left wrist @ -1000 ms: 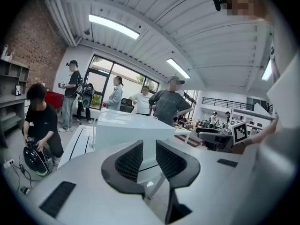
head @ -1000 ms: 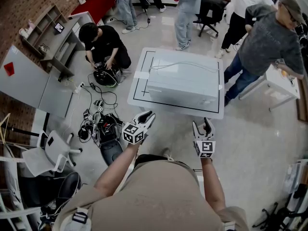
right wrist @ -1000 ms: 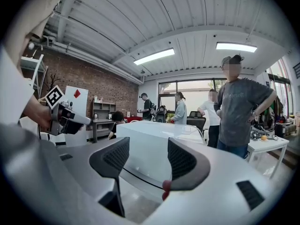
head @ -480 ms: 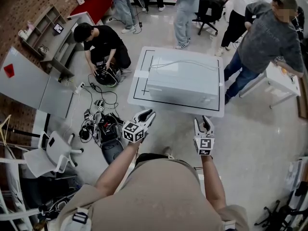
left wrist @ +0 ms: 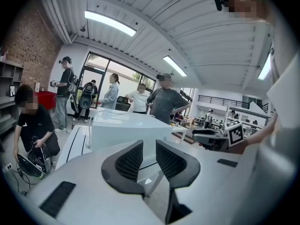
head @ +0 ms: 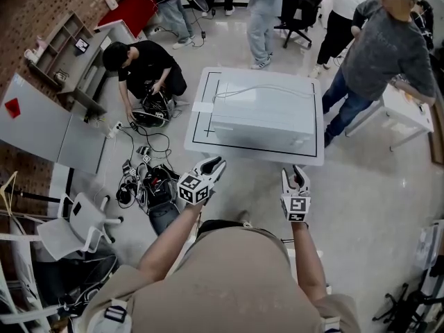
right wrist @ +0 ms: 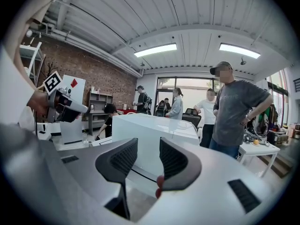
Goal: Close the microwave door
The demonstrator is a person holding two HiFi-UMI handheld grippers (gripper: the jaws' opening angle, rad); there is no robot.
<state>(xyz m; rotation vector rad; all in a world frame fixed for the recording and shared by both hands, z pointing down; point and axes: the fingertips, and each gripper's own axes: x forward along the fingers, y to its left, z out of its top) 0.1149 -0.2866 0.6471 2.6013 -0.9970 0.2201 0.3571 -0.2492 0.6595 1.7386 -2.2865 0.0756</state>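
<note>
Table [head: 201,127]: white, a black line drawn round its top, straight ahead of me.
Crouching person [head: 142,64]: in black, on the floor just left of the table.
Cables [head: 149,182]: a dark tangle on the floor, near left of the table.
Office chair [head: 73,220]: white, at my near left.
Shelf [head: 66,57]: grey, far left, against the brick wall [head: 35,5].
Grey board [head: 41,127]: left, carrying a small red mark.
Person in grey shirt [head: 385,54]: standing far right of the table, wearing a cap.
Small white table [head: 406,113]: right, beside that person.
Black chair [head: 298,9]: far side, among the people standing there.
</note>
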